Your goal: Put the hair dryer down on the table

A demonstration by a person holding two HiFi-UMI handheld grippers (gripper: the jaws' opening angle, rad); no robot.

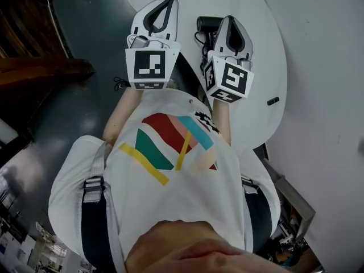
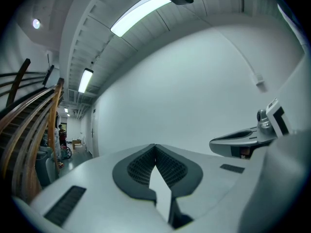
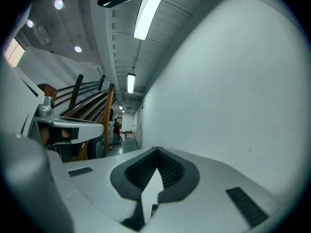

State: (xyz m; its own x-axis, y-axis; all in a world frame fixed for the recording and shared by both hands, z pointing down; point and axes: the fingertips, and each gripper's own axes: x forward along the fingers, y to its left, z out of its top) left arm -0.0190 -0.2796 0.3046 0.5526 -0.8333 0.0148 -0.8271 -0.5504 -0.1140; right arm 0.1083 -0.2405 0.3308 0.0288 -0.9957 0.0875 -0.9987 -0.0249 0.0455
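A black hair dryer [image 1: 208,23] with its cord lies on the white table [image 1: 267,44], partly hidden behind my right gripper. My right gripper [image 1: 229,19] is held up over the table's near edge, shut, with nothing between its pads [image 3: 156,149]. My left gripper [image 1: 165,0] hangs beside it to the left, also shut and empty [image 2: 155,145]. Both gripper views point upward at a white wall and the ceiling lights, so neither shows the dryer.
A small black object [image 1: 273,101] lies on the table's right part. Dark floor [image 1: 85,33] spreads to the left, with a wooden stair rail [image 2: 34,110] beyond. The white wall [image 1: 330,95] runs along the right. A person stands far down the corridor [image 3: 116,127].
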